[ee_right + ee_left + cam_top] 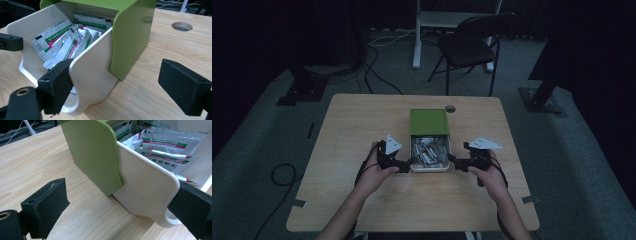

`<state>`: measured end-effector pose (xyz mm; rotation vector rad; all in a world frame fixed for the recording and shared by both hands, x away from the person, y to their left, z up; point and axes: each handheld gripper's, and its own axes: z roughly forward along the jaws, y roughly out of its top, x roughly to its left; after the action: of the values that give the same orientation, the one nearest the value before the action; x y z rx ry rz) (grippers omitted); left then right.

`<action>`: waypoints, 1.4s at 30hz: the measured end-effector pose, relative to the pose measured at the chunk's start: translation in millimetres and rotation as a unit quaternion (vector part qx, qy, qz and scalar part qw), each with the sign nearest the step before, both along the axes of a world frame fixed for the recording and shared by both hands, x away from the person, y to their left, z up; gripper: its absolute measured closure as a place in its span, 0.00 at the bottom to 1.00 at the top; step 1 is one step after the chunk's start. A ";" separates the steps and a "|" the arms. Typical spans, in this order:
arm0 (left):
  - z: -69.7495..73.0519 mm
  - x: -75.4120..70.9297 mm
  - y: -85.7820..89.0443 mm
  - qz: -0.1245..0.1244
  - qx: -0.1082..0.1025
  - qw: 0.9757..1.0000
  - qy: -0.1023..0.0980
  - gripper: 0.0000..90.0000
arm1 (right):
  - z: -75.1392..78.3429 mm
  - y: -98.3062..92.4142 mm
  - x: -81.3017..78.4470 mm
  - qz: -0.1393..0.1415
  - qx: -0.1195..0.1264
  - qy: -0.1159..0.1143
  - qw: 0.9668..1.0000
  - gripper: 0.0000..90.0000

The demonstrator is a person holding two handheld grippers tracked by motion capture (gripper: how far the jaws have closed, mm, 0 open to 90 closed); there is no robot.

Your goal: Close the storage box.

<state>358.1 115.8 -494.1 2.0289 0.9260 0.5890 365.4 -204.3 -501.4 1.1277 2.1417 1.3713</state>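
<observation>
The wooden table [362,150] carries a green box [429,121] near its middle, and the white drawer [430,167] stands pulled most of the way out of it toward me, its load of silver sachets [429,150] uncovered. So I judge the opening as good as done; what is left is either the last bit of sliding or going in for a sachet. Nothing has been lifted out as far as I can see.

My left gripper [402,167] sits at the drawer's front left corner, jaws spread wide, one pad against the white side wall [147,187], the other standing free over the wood. My right gripper [458,163] mirrors it at the front right corner: jaws spread wide, one pad touching the drawer's side wall [90,75], the other clear in the air. Neither is clamped on anything.
</observation>
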 end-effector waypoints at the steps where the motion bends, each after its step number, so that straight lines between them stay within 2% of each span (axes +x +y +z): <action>1: -0.2 0.7 0.6 0.001 0.001 1.000 0.000 0.06 | -0.3 0.4 0.0 -0.001 0.002 -0.001 1.000 0.15; 10: -0.4 9.1 1.3 0.007 -0.008 1.000 0.003 0.06 | 0.1 2.4 5.1 -0.011 0.002 -0.005 1.000 0.15; 21: 2.6 15.2 -1.3 0.009 0.010 1.000 -0.004 0.06 | -0.1 4.6 12.1 -0.027 0.002 -0.009 1.000 0.15; 28: 1.3 22.5 -0.5 0.015 0.001 1.000 0.002 0.06 | 0.0 6.2 17.3 -0.037 0.005 -0.004 0.999 0.15; 38: 2.6 30.8 -2.8 0.019 0.017 1.000 -0.008 0.04 | -0.1 8.3 22.8 -0.050 0.003 -0.007 0.999 0.15; 42: 2.1 33.8 -2.5 0.019 0.015 1.000 -0.009 0.04 | 0.1 9.7 25.1 -0.057 0.003 -0.005 0.998 0.15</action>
<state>391.9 113.3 -491.9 2.0342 0.9522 0.6447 390.5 -194.7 -501.3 1.2234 2.0338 1.3306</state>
